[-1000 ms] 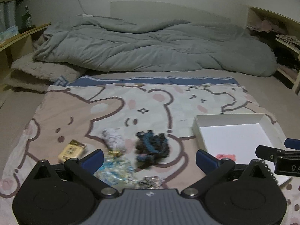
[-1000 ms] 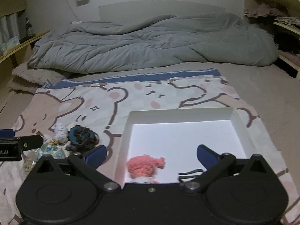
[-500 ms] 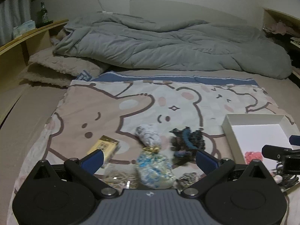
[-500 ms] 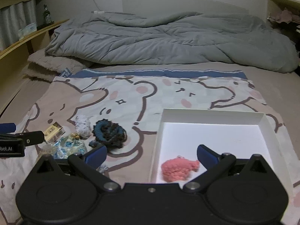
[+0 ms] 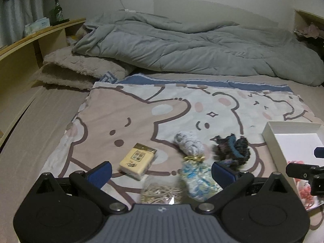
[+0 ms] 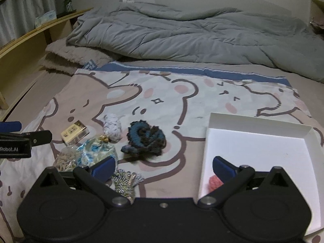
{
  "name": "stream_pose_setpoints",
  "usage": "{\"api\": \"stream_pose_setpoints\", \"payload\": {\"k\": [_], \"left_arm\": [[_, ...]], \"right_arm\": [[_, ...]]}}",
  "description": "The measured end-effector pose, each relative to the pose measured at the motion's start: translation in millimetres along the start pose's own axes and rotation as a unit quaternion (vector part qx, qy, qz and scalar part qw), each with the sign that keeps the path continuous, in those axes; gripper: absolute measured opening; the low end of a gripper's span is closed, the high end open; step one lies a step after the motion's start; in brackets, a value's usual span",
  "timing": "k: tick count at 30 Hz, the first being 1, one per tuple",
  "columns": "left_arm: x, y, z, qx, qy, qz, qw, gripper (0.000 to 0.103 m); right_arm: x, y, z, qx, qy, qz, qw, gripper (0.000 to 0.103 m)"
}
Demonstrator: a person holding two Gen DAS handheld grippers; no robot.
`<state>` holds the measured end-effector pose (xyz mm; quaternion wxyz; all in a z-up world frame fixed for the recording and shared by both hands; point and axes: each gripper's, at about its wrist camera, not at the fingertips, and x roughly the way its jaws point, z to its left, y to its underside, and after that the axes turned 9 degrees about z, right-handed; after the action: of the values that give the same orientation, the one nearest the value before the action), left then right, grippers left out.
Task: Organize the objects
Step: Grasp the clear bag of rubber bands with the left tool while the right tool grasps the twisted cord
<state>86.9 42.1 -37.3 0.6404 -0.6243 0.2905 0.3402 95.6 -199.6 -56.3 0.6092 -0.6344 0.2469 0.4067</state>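
Note:
On the bear-print blanket (image 5: 141, 111) lie a small yellow box (image 5: 137, 160), a white-grey yarn pouch (image 5: 189, 143), a dark blue crocheted scrunchie (image 5: 232, 147), a blue-white patterned pouch (image 5: 199, 179) and a clear bag of pale bands (image 5: 160, 192). My left gripper (image 5: 162, 171) is open above the bag and patterned pouch, holding nothing. The white box (image 6: 261, 147) holds a pink knitted piece (image 6: 214, 182). My right gripper (image 6: 164, 167) hovers open over the blanket between the scrunchie (image 6: 146, 137) and the box, with a striped tassel bundle (image 6: 125, 182) below it.
A rumpled grey duvet (image 5: 192, 48) fills the far half of the bed, with a folded beige blanket (image 5: 81, 70) at its left. A wooden shelf (image 5: 24, 46) with a green bottle (image 5: 57, 12) runs along the left. The right gripper's side shows at the left wrist view's right edge.
Both grippers have swung left: the loose items moved toward the centre of each view and the white box slid to the right. Neither gripper has taken anything.

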Motion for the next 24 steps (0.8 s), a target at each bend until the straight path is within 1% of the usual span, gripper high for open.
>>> {"api": "stream_pose_setpoints", "payload": {"k": [4, 8, 11, 14, 16, 20, 24], "left_arm": [[10.5, 3.6, 11.6, 0.0, -0.004, 0.013, 0.9999, 0.103], [25.1, 7.7, 23.7, -0.008, 0.0, 0.035, 0.9994, 0.103], [35.3, 10.3, 27.3, 0.002, 0.005, 0.042, 0.9991, 0.103], [45.2, 15.2, 27.3, 0.024, 0.017, 0.048, 0.9984, 0.103], [53.2, 18.1, 25.9, 0.038, 0.027, 0.058, 0.9972, 0.103], [71.2, 22.5, 23.7, 0.043, 0.052, 0.082, 0.9943, 0.103], [85.5, 24.6, 17.3, 0.059, 0.06, 0.104, 0.991, 0.103]], "right_arm": [[10.6, -2.2, 9.1, 0.002, -0.005, 0.013, 1.0, 0.103], [25.0, -1.9, 17.9, -0.002, -0.008, 0.037, 0.999, 0.103], [37.1, -1.2, 23.4, -0.007, -0.011, 0.056, 0.998, 0.103], [47.2, -0.7, 26.1, -0.01, -0.016, 0.074, 0.997, 0.103], [54.2, -0.1, 27.6, -0.012, -0.021, 0.086, 0.996, 0.103], [67.4, 0.9, 31.1, -0.016, -0.024, 0.107, 0.994, 0.103], [82.1, 1.8, 31.6, -0.01, -0.027, 0.139, 0.99, 0.102]]}}
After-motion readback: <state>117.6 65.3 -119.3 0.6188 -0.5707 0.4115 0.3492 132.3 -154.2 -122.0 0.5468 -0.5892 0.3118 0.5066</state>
